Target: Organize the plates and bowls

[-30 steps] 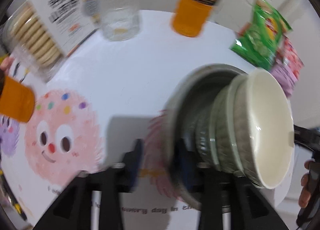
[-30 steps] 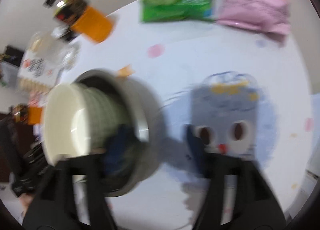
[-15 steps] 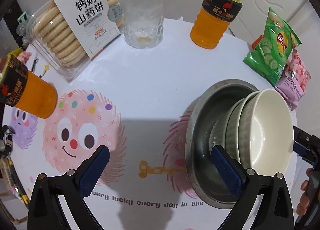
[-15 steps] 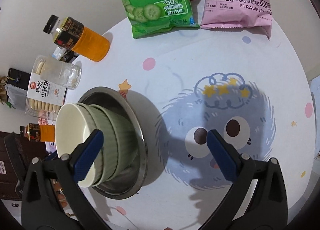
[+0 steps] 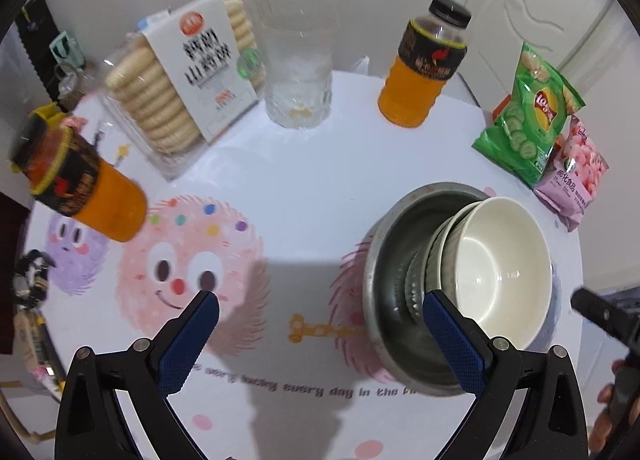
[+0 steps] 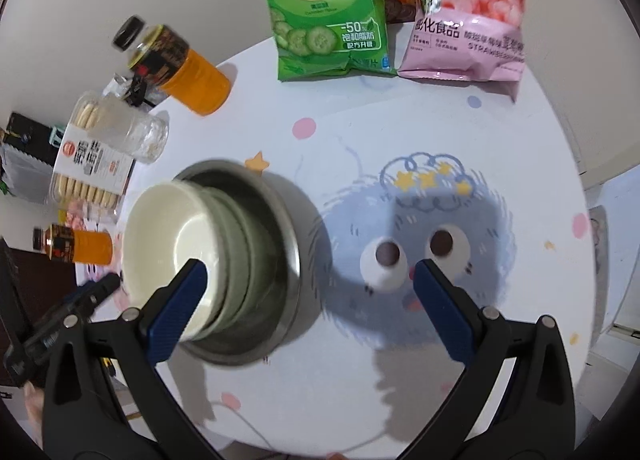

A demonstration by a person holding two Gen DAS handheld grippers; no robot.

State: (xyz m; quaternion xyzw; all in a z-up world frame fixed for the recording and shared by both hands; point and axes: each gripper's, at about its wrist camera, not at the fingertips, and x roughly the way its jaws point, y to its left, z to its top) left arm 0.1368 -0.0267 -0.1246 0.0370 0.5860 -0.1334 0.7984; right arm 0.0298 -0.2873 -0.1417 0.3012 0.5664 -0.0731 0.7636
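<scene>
Bowls (image 5: 496, 272) sit nested, cream in green, inside the steel basin (image 5: 394, 260) on the tabletop (image 5: 312, 188), unmoved since half a second ago; both hand-held grippers, left (image 5: 316, 314) and right (image 6: 310, 280), have risen slightly, jaws spread, empty.

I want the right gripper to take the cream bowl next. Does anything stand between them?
Nothing visible does. The right gripper is open, its left finger already in front of the cream bowl, which sits topmost in the green bowl inside the steel bowl.
</scene>
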